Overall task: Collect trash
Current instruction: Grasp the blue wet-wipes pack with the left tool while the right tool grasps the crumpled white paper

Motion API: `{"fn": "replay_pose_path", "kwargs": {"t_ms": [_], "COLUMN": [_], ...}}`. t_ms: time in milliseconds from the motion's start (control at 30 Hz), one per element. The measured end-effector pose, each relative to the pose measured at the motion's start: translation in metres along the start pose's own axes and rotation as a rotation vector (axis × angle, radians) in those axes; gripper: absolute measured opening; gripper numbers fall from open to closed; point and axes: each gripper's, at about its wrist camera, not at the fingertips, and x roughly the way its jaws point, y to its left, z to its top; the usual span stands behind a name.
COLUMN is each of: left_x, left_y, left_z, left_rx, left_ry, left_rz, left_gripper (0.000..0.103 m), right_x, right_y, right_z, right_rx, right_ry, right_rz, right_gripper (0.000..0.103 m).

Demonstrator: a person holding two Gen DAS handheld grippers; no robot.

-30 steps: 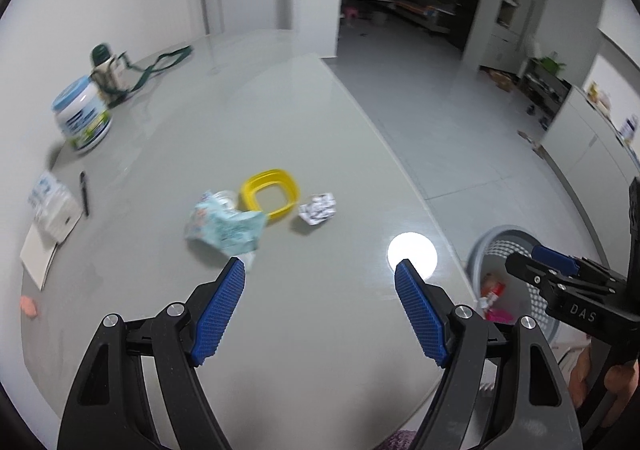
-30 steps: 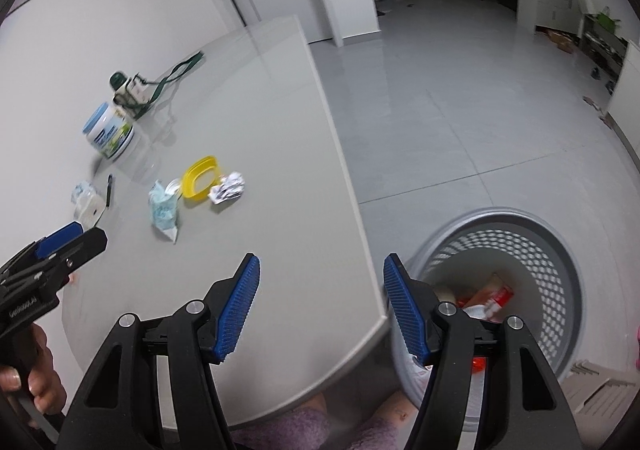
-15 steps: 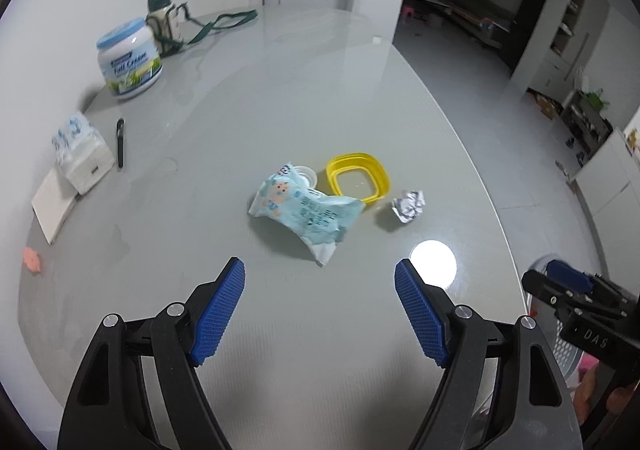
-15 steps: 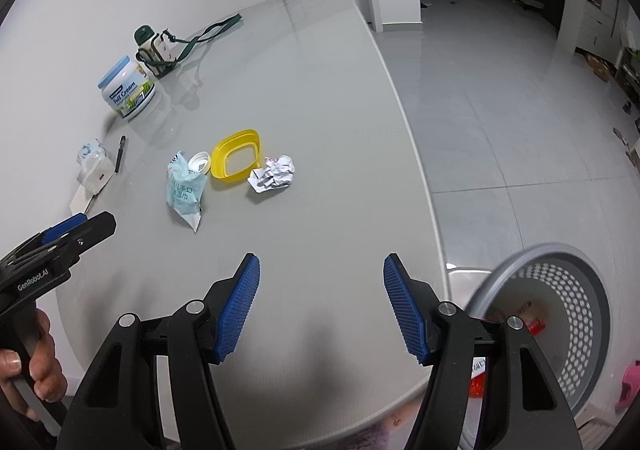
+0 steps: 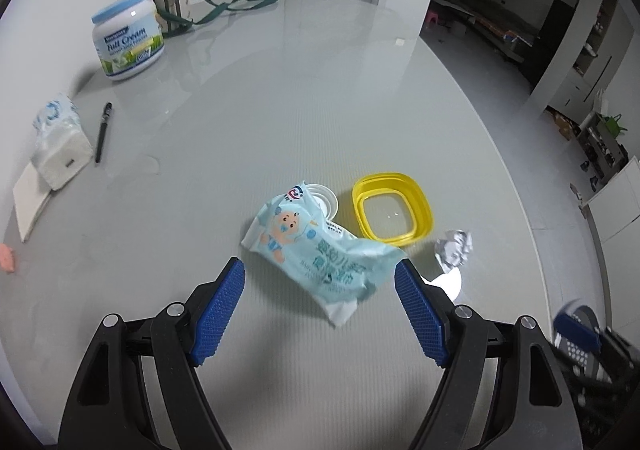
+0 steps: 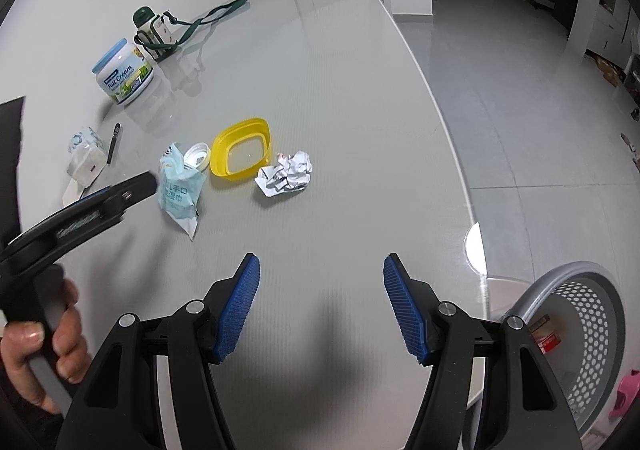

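Grey and glossy, the table top (image 5: 280,109) is seen carrying three pieces of trash close together: a crumpled pale-blue wet-wipe packet (image 5: 316,250), a yellow rounded-square plastic lid ring (image 5: 392,205) and a ball of crumpled white paper (image 6: 286,173). A small white round cap (image 6: 197,156) is noted touching the packet's far end. The left gripper (image 5: 320,310) is observed above the packet with its blue pads spread wide and nothing pinched between them; no contact with the packet can be confirmed. The right gripper (image 6: 320,306) is likewise spread and empty, over bare table near the edge. A grey perforated plastic basket (image 6: 592,334) is recorded on the floor beside the table, with some red-and-white packaging inside. A white tub with a blue lid (image 5: 128,39) is noted at the far wall
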Motion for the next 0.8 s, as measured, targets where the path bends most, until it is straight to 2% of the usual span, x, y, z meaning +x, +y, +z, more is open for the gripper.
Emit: {"fn": "replay_pose_path", "kwargs": {"t_ms": [233,800], "left_x": [0.034,0.012], "left_y": [0.008,0.072], "left_z": [-0.001,-0.015], "left_rx": [-0.020,-0.038], "left_ry": [0.025,0.001], "left_rz": [0.022,0.117], "left_gripper": [0.076,0.076], "right_x": [0.018,0.048], "right_y": [-0.001,0.023], "right_z": [0.000,0.026], "right_rx": [0.030,-0.014], "right_ry": [0.023,-0.003], "right_rz": [0.002,0.005], "right_gripper": [0.062,0.062]}}
